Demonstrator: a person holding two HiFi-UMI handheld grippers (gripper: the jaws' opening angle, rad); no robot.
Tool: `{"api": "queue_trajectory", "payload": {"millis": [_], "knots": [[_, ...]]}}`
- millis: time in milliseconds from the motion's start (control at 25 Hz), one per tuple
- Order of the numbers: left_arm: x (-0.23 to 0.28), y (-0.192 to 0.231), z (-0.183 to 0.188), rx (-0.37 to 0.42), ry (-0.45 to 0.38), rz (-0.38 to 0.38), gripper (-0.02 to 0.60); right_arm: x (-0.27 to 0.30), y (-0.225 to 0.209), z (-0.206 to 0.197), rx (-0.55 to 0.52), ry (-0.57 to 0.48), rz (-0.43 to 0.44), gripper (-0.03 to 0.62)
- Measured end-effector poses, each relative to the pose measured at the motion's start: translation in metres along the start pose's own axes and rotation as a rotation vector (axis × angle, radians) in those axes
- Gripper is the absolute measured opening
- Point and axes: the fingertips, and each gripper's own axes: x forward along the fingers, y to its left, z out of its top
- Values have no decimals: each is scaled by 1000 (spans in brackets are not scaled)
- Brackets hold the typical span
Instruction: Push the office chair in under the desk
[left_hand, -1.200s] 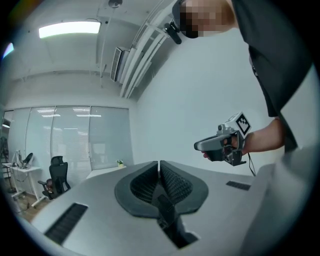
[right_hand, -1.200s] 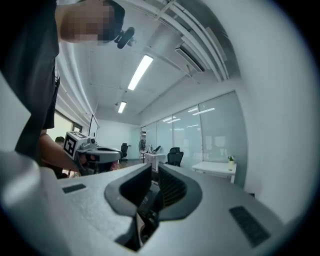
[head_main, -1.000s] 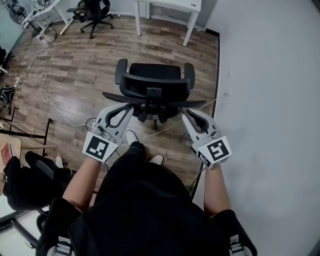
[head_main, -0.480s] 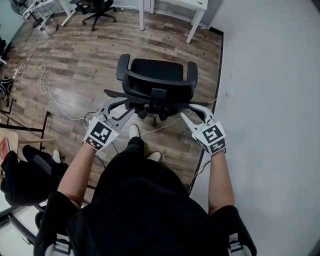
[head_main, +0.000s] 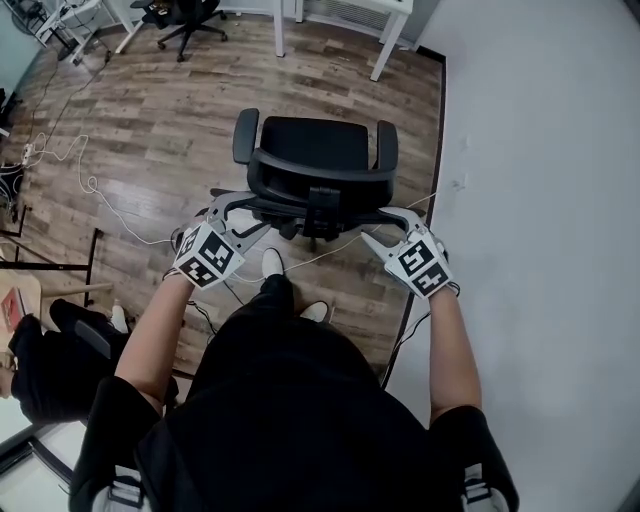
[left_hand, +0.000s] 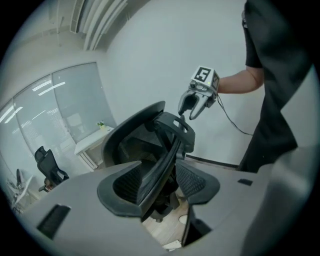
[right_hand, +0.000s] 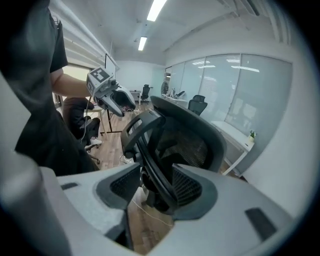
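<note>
So the left claw (head_main: 238, 207) and right claw (head_main: 393, 220) are both hanging apart, having just been opening, each loosely straddling the back bar (head_main: 275, 203) of the chair (head_main: 315, 145), which is sitting straight ahead, well short of the counter (head_main: 390, 8).

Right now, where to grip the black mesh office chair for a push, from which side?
On the black mesh office chair, grip the thin backrest rim near both ends, from behind: it faces the person, seat toward the white desk. The left gripper and right gripper, jaws just opened, straddle it unclamped.
</note>
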Motion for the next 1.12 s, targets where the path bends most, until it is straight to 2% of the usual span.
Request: {"api": "queue_trajectory", "payload": {"millis": [200, 440, 840, 960, 1120], "knots": [[17, 2, -21, 133, 119, -41, 216, 12, -8, -10, -109, 115, 5, 184], [31, 8, -39, 247, 231, -94, 222, 24, -16, -23, -209, 233, 28, 184], [51, 5, -57, 295, 330, -193, 219, 46, -21, -53, -375, 413, 96, 184], [54, 6, -61, 321, 368, -205, 210, 50, -21, -60, -409, 454, 106, 180], [59, 6, -74, 370, 431, -202, 195, 56, -20, -74, -507, 520, 93, 155]]}}
